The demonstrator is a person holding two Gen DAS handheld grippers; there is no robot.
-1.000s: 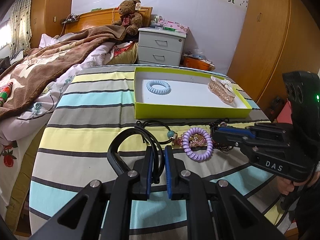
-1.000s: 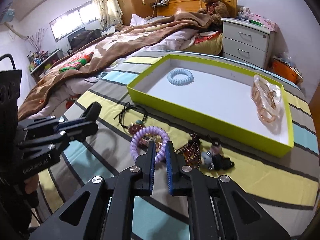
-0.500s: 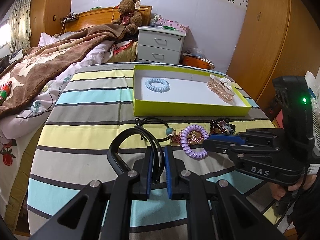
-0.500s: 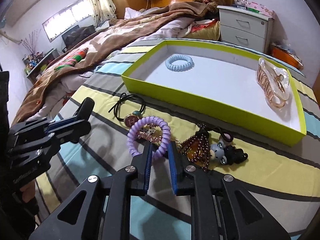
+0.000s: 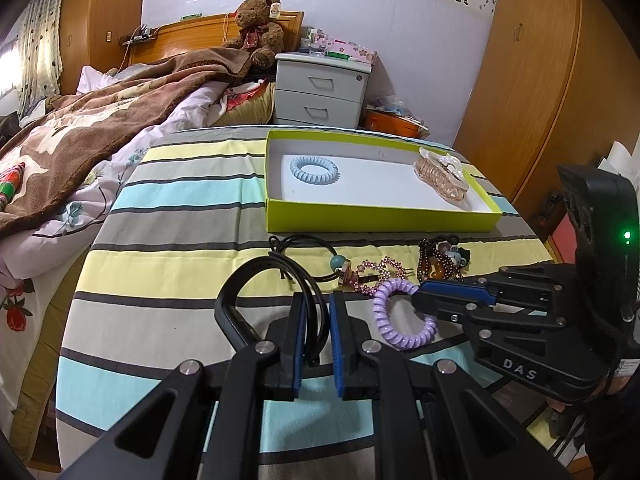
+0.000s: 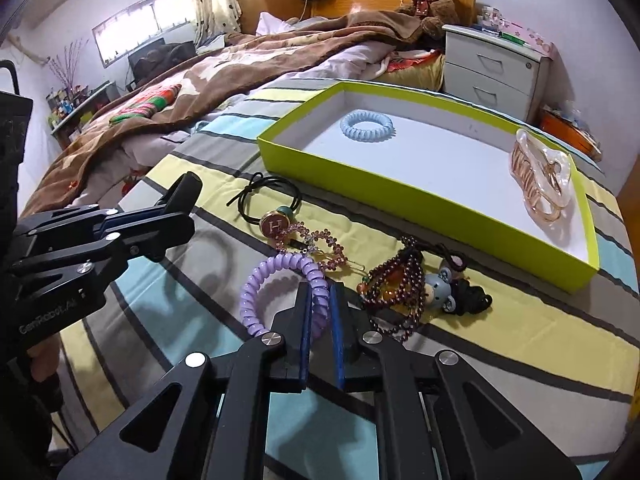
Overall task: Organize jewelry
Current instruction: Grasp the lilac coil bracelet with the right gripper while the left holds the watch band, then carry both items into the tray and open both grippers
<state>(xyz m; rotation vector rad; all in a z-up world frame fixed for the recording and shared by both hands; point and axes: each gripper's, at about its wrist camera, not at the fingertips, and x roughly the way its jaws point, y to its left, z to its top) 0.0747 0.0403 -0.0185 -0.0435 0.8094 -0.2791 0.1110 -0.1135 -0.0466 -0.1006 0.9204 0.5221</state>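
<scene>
Jewelry pile sits on the striped tablecloth (image 6: 500,364) just in front of the lime-green shallow cardboard tray (image 6: 400,196): purple spiral plastic hair tie (image 6: 276,276), pink beaded hair clip (image 6: 320,244), dark red bead bracelet (image 6: 400,284), grey bear charm (image 6: 438,290), black elastic with round "H" button (image 6: 274,224). Already in the tray: light blue spiral hair tie (image 6: 366,124) at one end, clear amber claw clip (image 6: 540,178) at the other, middle bare for the rest.

Right gripper (image 6: 320,304) has just been closing; its jaws now pinch the purple tie's near coil, probably for the lift into the tray. Left gripper (image 5: 314,312) is pressed together on a black hooked strap (image 5: 240,292), parked off the pile, likely to keep clear.
</scene>
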